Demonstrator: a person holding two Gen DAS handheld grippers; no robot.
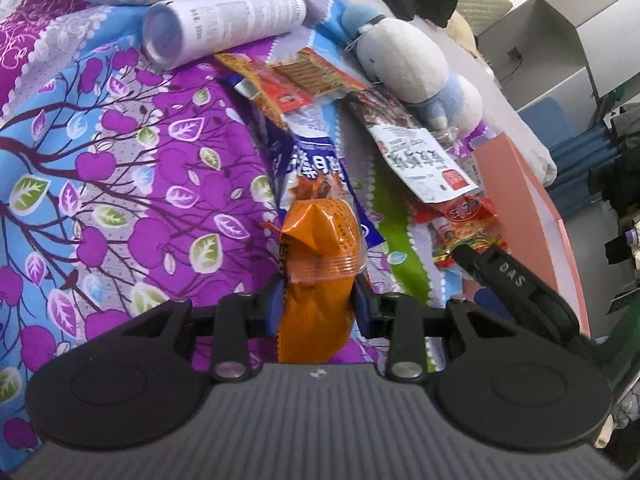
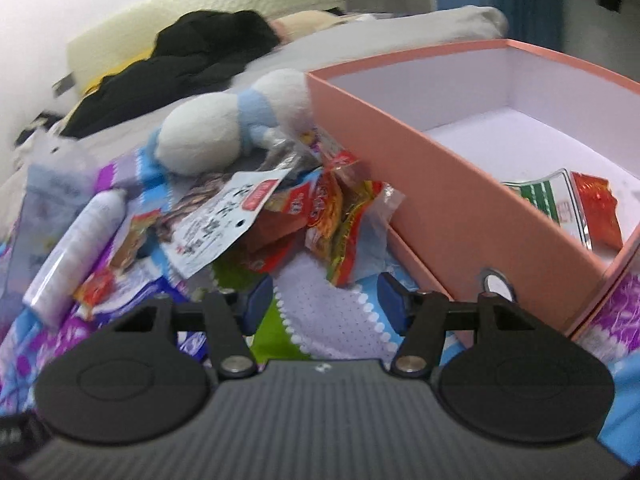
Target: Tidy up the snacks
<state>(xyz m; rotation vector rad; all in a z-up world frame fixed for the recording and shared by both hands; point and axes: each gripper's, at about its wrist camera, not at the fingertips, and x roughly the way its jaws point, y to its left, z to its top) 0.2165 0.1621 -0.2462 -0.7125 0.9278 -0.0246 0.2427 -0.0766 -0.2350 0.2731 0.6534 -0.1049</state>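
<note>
The left gripper (image 1: 318,304) tilts down over the bed, fingers clamped on an orange snack packet (image 1: 318,264) (near end hidden), while the right gripper (image 2: 324,300), fingers apart and empty, hovers beside the pink box (image 2: 460,200), view blurred

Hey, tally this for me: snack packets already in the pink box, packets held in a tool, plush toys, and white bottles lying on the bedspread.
Packets in the pink box: 2, a green-and-white one and a red one
Packets held in a tool: 1, the orange packet in the left tool
Plush toy: 1
White bottle: 1
Total: 5
</note>
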